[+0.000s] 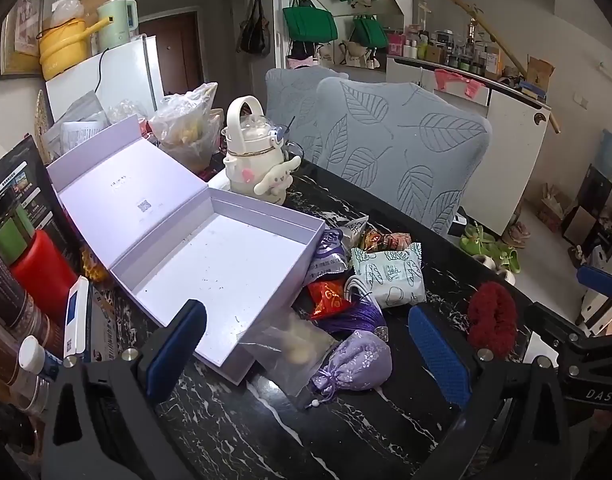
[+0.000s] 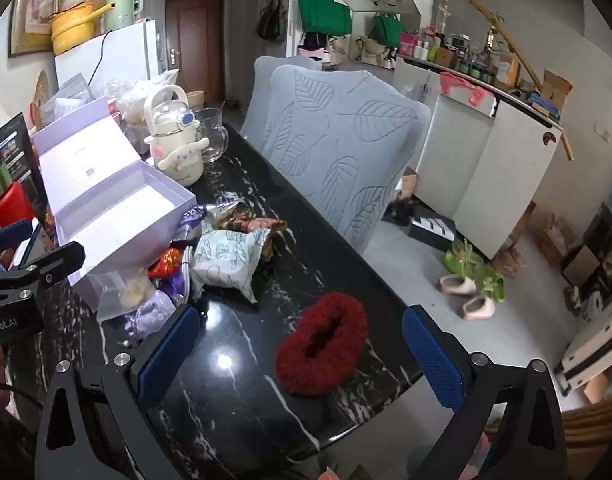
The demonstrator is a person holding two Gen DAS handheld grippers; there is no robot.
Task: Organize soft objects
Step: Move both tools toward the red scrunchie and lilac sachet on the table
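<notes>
An open lavender box [image 1: 210, 264] with its lid folded back lies empty on the black marble table [image 1: 234, 432]. Beside it lies a pile of soft things: a lilac drawstring pouch [image 1: 354, 362], a clear bag [image 1: 290, 350], a purple tassel [image 1: 354, 316], a red packet [image 1: 326, 294] and a white-green pack [image 1: 390, 276]. A dark red fluffy scrunchie [image 2: 322, 350] lies apart to the right. My left gripper [image 1: 306, 350] is open over the pouch and clear bag. My right gripper [image 2: 302, 354] is open, its fingers either side of the scrunchie.
A cream character bottle [image 1: 258, 156] and a glass mug [image 2: 212, 136] stand behind the box. Bottles and a red can [image 1: 40, 268] crowd the table's left. Two leaf-patterned chairs [image 1: 390, 148] stand at the far edge. The table's right edge [image 2: 402, 300] drops to the floor.
</notes>
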